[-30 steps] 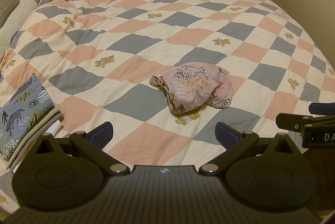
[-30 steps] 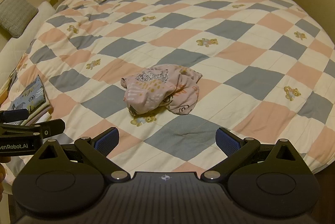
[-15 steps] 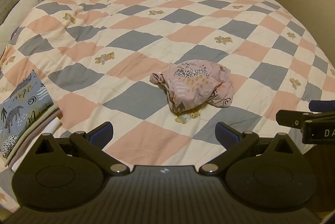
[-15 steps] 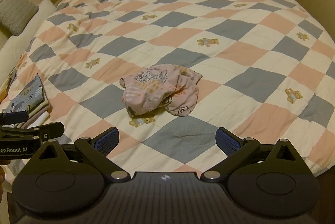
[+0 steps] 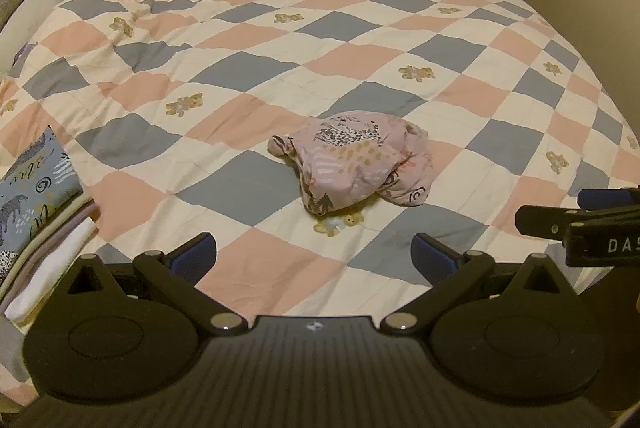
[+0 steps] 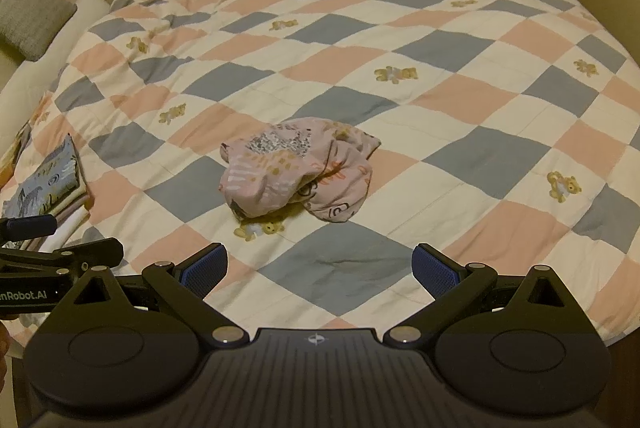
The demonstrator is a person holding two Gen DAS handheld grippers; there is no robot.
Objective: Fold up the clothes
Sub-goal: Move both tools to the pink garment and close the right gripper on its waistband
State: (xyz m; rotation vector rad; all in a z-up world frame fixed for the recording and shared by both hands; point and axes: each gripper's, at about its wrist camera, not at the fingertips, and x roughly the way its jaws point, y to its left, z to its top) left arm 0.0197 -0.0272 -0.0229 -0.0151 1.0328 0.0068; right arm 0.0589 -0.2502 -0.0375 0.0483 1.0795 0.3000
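left wrist view: crumpled pink garment (image 5: 354, 161) nearer than before

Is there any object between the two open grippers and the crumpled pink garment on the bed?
Nothing visible. Only bare checked quilt lies between the left gripper, the right gripper and the pink garment. The folded stack sits far left.

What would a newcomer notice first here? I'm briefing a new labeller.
A crumpled pink garment lies alone mid-bed on the checked teddy-bear quilt. A stack of folded clothes, blue print on top, sits at the bed's left edge. Both the left hand-held gripper and the right hand-held gripper are open, short of the garment.
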